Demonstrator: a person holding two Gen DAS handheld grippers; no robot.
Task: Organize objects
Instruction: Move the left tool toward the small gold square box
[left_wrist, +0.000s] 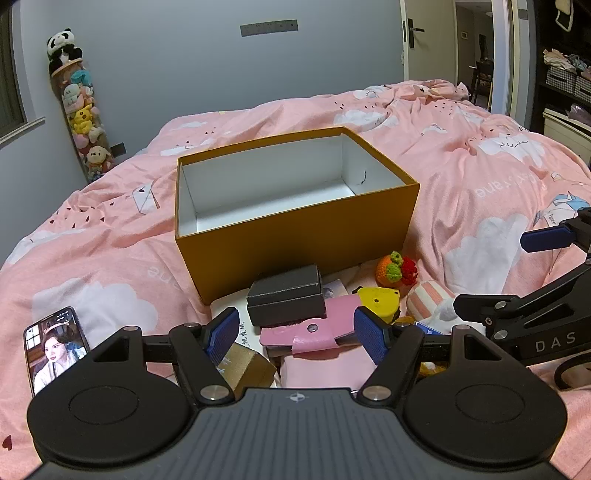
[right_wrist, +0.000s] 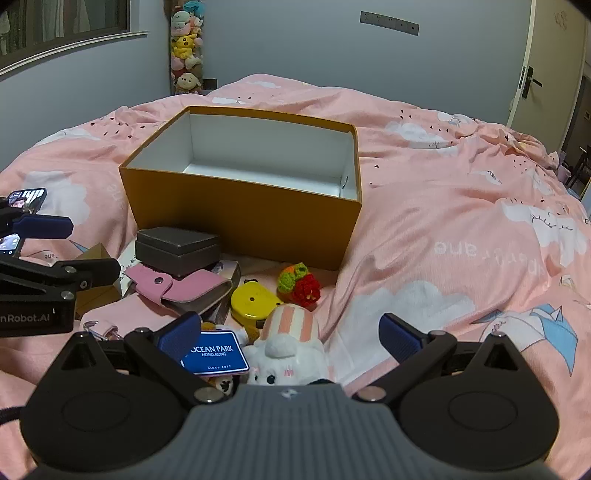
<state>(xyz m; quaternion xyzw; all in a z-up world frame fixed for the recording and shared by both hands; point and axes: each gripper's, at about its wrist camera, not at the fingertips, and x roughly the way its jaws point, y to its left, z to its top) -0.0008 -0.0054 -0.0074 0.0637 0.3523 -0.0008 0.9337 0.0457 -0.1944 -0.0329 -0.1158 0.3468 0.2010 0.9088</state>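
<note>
An open mustard-yellow box (left_wrist: 295, 236) (right_wrist: 243, 221) with an empty white inside stands on the bed. In front of it lies a pile: a small black box (left_wrist: 286, 295) (right_wrist: 177, 247), a pink snap wallet (left_wrist: 332, 314) (right_wrist: 184, 288), a yellow case (left_wrist: 378, 299) (right_wrist: 253, 301), a crochet fruit toy (left_wrist: 397, 269) (right_wrist: 299, 284), a striped-hat plush (right_wrist: 291, 347) and a blue Ocean Park tag (right_wrist: 216, 356). My left gripper (left_wrist: 297, 334) hovers open over the wallet. My right gripper (right_wrist: 291, 328) hovers open over the plush. Neither holds anything.
The pink cloud-print duvet (right_wrist: 443, 229) covers the whole bed. A lit phone (left_wrist: 55, 347) lies at the left, a small gold box (left_wrist: 247, 365) under my left fingers. A tube of plush toys (left_wrist: 85, 110) leans on the far wall; shelves (left_wrist: 565, 81) and a door stand to the right.
</note>
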